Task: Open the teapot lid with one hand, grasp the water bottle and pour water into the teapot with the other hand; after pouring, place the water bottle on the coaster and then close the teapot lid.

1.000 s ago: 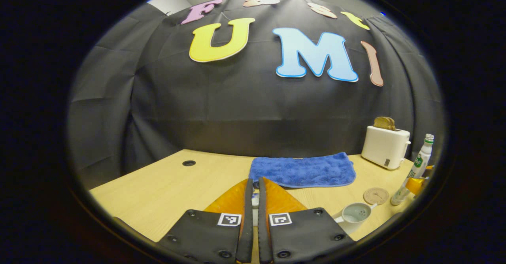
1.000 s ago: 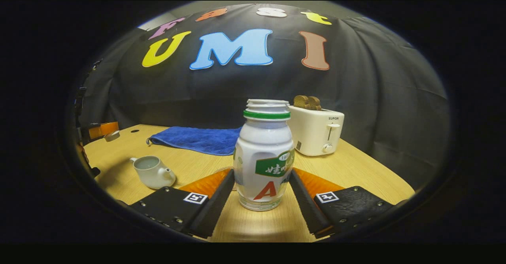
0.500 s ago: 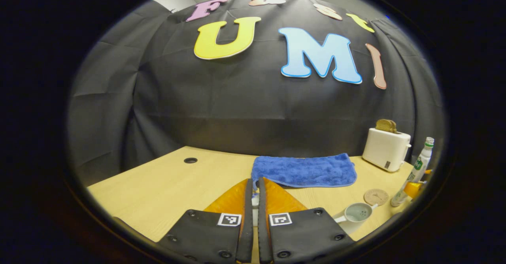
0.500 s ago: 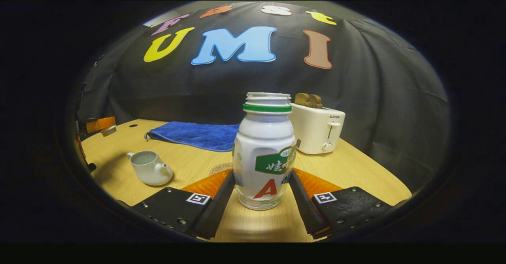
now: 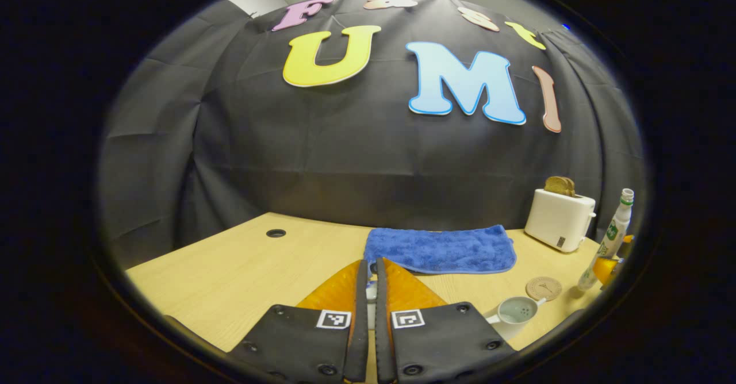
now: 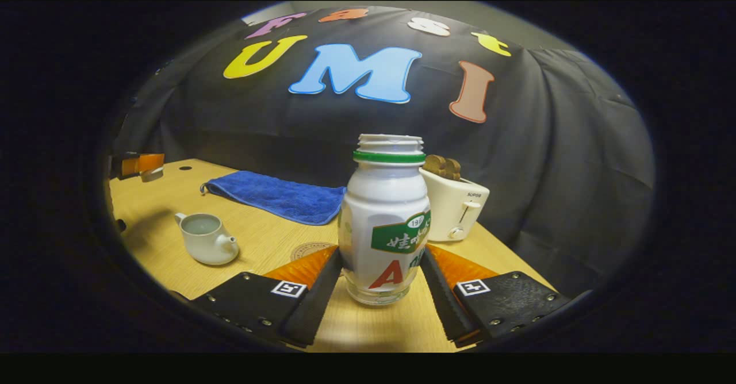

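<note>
The right gripper (image 6: 382,257) held the water bottle (image 6: 384,223), with one finger pressed on each side of its lower body. The bottle was white and rounded, with a green ring under a threaded open mouth and no cap on it. A green label with white marks and a big red letter was on its front, and its bottom part was clear. It was lifted off the wooden table (image 6: 259,240) and its mouth leaned a little.

Just behind the left finger of this gripper, a round cork coaster (image 6: 310,250) lay flat on the table. Farther to the left stood the white teapot (image 6: 204,239), uncovered, with its spout toward the gripper and liquid visible inside. Behind the bottle on the right was a white toaster (image 6: 457,211) with brown toast in its slots. A blue towel (image 6: 276,195) lay flat beyond the teapot.

The left gripper (image 5: 371,292) was closed to a narrow gap, and a small white piece, the teapot lid (image 5: 371,293), was pinched between its fingers, mostly hidden. In the right gripper view the lid showed as a pale rounded piece at the tips of that gripper, far left and above the table. To the right of the left gripper stood the teapot (image 5: 513,314), and beyond it the coaster (image 5: 543,288).
</note>
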`<control>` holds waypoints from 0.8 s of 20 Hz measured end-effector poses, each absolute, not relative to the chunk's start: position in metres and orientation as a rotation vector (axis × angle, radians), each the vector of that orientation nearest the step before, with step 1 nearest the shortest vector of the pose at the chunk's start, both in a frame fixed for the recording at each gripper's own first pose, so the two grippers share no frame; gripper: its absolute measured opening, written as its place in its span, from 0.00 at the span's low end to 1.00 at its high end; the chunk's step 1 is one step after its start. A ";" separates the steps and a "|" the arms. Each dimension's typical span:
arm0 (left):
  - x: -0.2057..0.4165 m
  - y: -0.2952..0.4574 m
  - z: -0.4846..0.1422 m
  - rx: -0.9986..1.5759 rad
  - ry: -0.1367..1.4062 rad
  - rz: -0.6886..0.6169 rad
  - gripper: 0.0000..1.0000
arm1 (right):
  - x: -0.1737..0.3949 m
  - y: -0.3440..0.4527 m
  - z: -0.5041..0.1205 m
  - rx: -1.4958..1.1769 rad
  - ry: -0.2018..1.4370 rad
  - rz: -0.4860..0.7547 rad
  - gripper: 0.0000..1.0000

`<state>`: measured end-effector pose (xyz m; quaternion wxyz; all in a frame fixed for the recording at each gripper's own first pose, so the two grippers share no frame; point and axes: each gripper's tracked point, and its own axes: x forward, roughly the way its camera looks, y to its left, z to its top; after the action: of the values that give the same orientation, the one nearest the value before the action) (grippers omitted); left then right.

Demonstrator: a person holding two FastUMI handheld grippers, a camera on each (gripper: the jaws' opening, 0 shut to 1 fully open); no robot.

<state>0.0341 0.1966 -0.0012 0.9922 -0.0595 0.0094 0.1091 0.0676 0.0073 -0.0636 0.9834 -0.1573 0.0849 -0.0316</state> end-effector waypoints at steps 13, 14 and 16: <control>0.035 0.192 -0.006 -0.114 0.035 0.211 0.08 | 0.072 0.037 -0.052 -0.745 0.095 -0.097 0.80; 0.035 0.193 -0.006 -0.114 0.035 0.214 0.08 | 0.072 0.041 -0.051 -0.783 0.087 -0.097 0.80; 0.034 0.197 -0.006 -0.113 0.035 0.223 0.12 | 0.073 0.049 -0.051 -0.859 0.068 -0.098 0.80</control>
<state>0.0342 0.1970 -0.0064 0.9920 -0.0563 0.0176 0.1114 0.0729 0.0487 -0.0508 0.9075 -0.4161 0.0331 -0.0475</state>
